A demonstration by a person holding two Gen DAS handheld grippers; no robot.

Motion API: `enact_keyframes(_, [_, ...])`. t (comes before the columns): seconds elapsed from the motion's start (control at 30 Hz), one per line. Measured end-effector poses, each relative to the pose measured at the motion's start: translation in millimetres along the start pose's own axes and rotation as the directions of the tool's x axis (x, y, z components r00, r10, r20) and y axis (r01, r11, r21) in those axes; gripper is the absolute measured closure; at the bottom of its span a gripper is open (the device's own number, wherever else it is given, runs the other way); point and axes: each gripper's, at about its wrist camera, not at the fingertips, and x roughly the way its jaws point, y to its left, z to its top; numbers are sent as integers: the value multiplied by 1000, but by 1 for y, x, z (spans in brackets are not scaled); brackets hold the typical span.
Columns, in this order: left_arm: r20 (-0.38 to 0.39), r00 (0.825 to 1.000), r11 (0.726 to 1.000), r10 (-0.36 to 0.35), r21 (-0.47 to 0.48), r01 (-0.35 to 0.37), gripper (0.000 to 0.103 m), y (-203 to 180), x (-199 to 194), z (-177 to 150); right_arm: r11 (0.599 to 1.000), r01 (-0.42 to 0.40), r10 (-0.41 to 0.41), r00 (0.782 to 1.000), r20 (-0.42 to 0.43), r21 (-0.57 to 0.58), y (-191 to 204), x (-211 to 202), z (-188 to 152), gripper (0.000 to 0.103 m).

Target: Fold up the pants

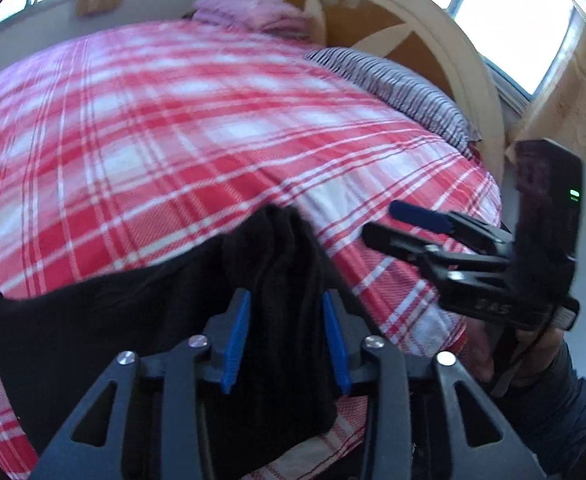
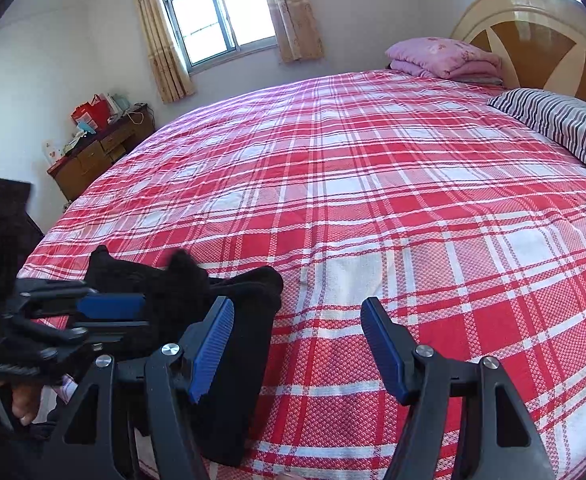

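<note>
Black pants (image 1: 93, 320) lie bunched on the red plaid bed (image 1: 173, 140) near its front edge. A thick ridge of the fabric runs forward between the blue pads of my left gripper (image 1: 287, 340), whose jaws stand apart on either side of it without clearly pinching it. To the right of the pants, my right gripper (image 1: 385, 222) hovers over the bed. In the right wrist view the pants (image 2: 249, 300) lie at the lower left. The right gripper (image 2: 299, 344) is open over bare plaid, and the left gripper (image 2: 133, 316) reaches in from the left over the black cloth.
A striped pillow (image 2: 565, 128) and a folded pink blanket (image 2: 445, 58) lie by the headboard (image 2: 533, 32). A wooden desk (image 2: 101, 152) with a red bag stands beyond the bed's far left corner. The wide plaid surface stretches ahead of both grippers. A hand (image 2: 25, 404) shows at lower left.
</note>
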Motion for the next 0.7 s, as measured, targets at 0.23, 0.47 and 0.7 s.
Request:
enact_keyframes(0.23, [251,951,975,181,80,-206,15,2,-67,-15,999,-22,22,1000,14,34,-1,-11,3,35])
enact_keyframes(0.47, [195,885,906,422,-66,-418,11,81,-71,-62,977,-199,190,976,-108,-76,59,-15,-13,35])
enact_keyframes(0.7, [127,877,876,464,-215,-432,4,130,-46,-88,994,-101,90,977,-195,-47,59,14,-32,84])
